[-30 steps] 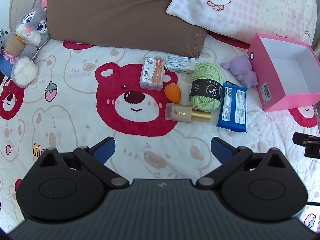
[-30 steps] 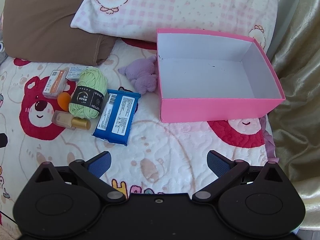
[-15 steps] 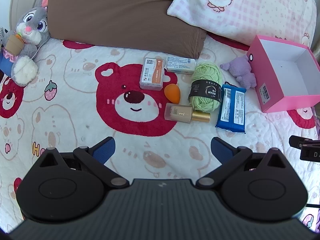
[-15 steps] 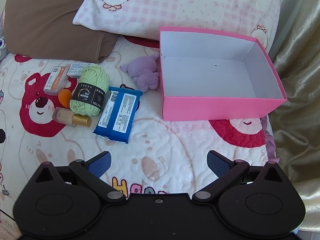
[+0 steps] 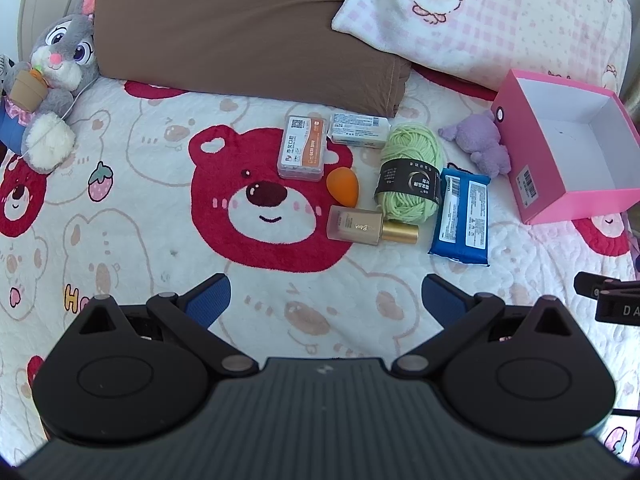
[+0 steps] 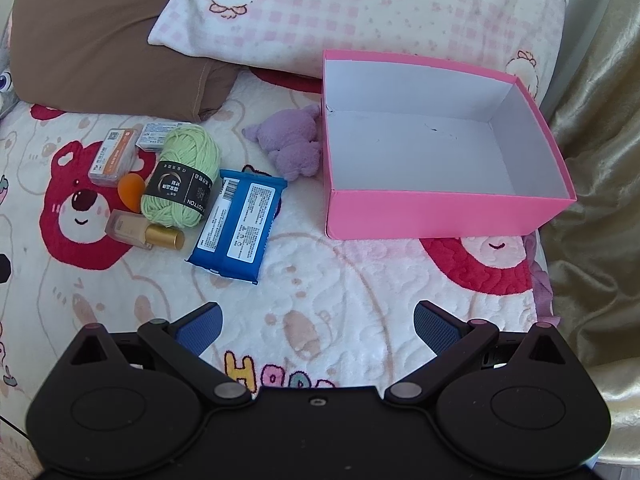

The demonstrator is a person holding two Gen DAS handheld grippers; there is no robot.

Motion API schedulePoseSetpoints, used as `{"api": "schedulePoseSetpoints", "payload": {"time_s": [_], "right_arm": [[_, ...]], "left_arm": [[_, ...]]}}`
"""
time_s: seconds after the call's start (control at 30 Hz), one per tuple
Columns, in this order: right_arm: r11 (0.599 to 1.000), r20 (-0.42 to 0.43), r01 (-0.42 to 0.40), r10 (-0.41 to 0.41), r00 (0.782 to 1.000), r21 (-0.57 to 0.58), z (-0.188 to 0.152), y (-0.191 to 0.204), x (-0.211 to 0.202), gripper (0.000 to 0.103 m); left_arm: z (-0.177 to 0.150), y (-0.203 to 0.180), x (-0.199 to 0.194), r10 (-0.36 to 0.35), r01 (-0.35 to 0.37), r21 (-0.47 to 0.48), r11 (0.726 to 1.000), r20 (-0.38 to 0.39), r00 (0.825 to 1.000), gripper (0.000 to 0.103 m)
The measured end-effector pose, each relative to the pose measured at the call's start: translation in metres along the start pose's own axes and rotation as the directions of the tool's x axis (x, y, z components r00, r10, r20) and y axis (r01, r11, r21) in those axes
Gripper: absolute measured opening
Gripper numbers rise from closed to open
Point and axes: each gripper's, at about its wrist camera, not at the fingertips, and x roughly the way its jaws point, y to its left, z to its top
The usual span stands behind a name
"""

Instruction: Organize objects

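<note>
both grippers are hovering low over the bed w/ nothing in them – left gripper (image 5: 326,296) splayed wide, right gripper (image 6: 316,324) likewise spread and empty, blue ribbed pads facing bare quilt (image 6: 304,280). nothing is packed yet, so this is looking like the approach step before a first pick.

nearest the right claw, the blue wipes pack (image 6: 236,224) is lying flat – soft crinkly film, slab-shaped, prob easiest grabbed across its narrow width. just left of it the foundation bottle (image 5: 370,225) is lying on its side, squarish glass-looking body w/ a gold cap; hard and slick, could roll or slip. touching it from behind, the green yarn ball (image 5: 410,174) w/ a black paper band – squashy, forgiving. beside that an orange makeup sponge (image 5: 343,186), egg-shaped and soft. further back, an orange-and-white flat case (image 5: 302,146) and a small white box (image 5: 359,129), both rigid rectangles, close by the brown pillow (image 5: 248,28).

right side: purple plush (image 6: 294,146) is resting against the wall of the pink box (image 6: 440,214) – open-topped cardboard, white inside, empty. next move, i'd judge, needs one claw dropping onto an item, then a lift over the box rim.
</note>
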Motion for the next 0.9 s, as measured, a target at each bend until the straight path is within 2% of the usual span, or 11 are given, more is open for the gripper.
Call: {"api": "schedulePoseSetpoints", "payload": {"time_s": [0.13, 0.27, 0.37, 0.47, 0.53, 0.63, 0.7, 0.8, 0.9], "right_arm": [[1.0, 0.003, 0.002, -0.002, 1.0, -0.004, -0.001, -0.001, 0.0, 0.103], [1.0, 0.02, -0.002, 0.003, 1.0, -0.017, -0.002, -0.001, -0.009, 0.103], [0.996, 0.106, -0.04, 0.048, 0.993, -0.076, -0.003, 0.001, -0.022, 0.103], [0.988, 0.197, -0.086, 0.11, 0.974, -0.128, -0.006, 0.001, -0.021, 0.103], [0.983, 0.255, -0.12, 0.152, 0.955, -0.139, -0.009, 0.0, -0.011, 0.103], [0.972, 0.244, -0.155, 0.196, 0.95, -0.179, -0.011, 0.003, 0.012, 0.102], [0.958, 0.23, -0.199, 0.245, 0.942, -0.205, -0.013, 0.009, 0.029, 0.102], [0.933, 0.237, -0.237, 0.303, 0.923, -0.27, -0.016, 0.019, 0.05, 0.102], [0.917, 0.296, -0.175, 0.289, 0.91, -0.358, -0.02, 0.029, 0.068, 0.102]], "left_arm": [[-0.003, -0.007, 0.001, -0.008, 0.008, -0.006, 1.0, 0.009, 1.0, 0.103], [-0.005, -0.003, -0.007, -0.067, 0.07, -0.054, 0.996, 0.054, 0.996, 0.103], [-0.005, -0.002, -0.012, -0.084, 0.09, -0.056, 0.994, 0.095, 0.992, 0.103], [0.002, -0.012, -0.009, -0.09, 0.093, -0.016, 0.996, 0.13, 0.988, 0.103], [0.009, -0.023, 0.002, -0.092, 0.09, 0.015, 0.996, 0.133, 0.987, 0.103], [0.016, -0.045, 0.025, -0.076, 0.066, 0.072, 0.995, 0.134, 0.988, 0.103], [0.018, -0.059, 0.044, -0.088, 0.077, 0.098, 0.992, 0.115, 0.99, 0.103], [0.017, -0.073, 0.072, -0.162, 0.152, 0.104, 0.983, 0.086, 0.983, 0.101], [0.013, -0.083, 0.099, -0.241, 0.235, 0.092, 0.968, 0.06, 0.969, 0.1]]}}
